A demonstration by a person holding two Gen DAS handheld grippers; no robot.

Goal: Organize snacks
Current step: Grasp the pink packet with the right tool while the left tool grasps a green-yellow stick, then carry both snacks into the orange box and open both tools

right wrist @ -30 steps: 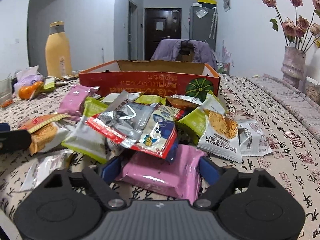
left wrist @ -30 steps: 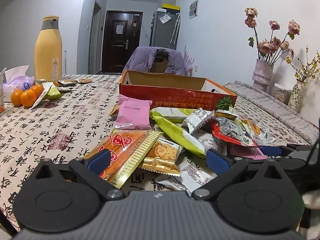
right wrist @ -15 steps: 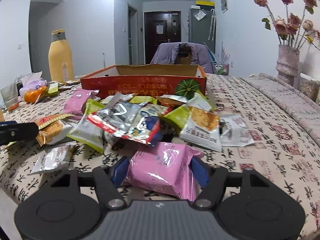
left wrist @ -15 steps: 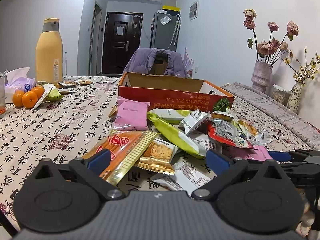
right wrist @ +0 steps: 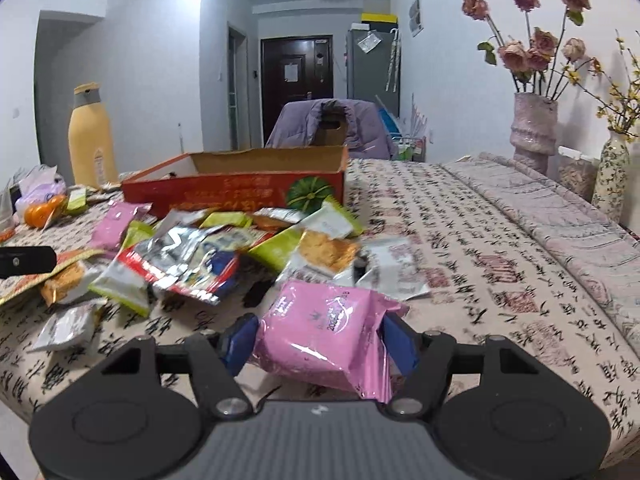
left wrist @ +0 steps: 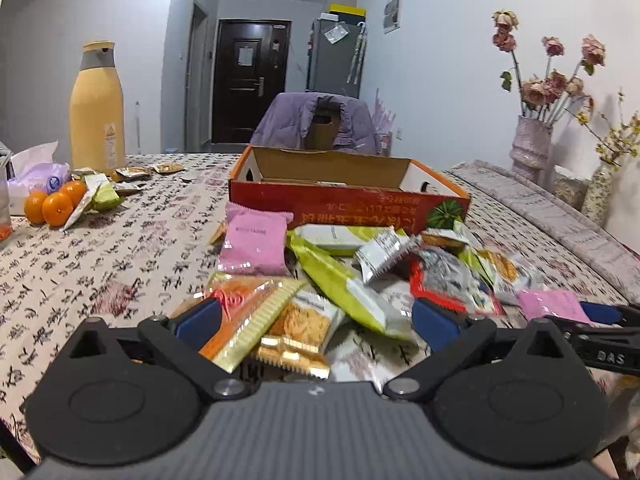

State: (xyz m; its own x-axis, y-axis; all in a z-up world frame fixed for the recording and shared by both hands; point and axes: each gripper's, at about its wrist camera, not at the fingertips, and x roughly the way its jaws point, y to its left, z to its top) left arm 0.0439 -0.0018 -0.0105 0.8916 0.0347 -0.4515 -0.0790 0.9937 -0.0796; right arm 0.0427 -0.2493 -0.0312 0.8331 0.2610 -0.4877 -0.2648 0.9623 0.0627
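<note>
Our right tool (right wrist: 318, 340) grips a pink packet (right wrist: 324, 334) clear of the counter (right wrist: 460, 248); the left tool (left wrist: 316, 318) gapes empty. The box (right wrist: 240, 184) looks bare (most snacks (right wrist: 192, 256) remain outside).

Two flat pink foil snack packets show: one (right wrist: 328, 340) near the camera, one (left wrist: 254, 242) by the box. One shallow red cardboard box (left wrist: 348, 204) with an open top stands on the table. One tall yellow plastic bottle (left wrist: 97, 108) with a grey collar. Three small round oranges (left wrist: 56, 206) lie together. Two ceramic vases: a pink one (right wrist: 534, 130) with dried roses and a slimmer speckled one (right wrist: 610, 176) with yellow sprigs. The heaped packets are too overlapped to count.
</note>
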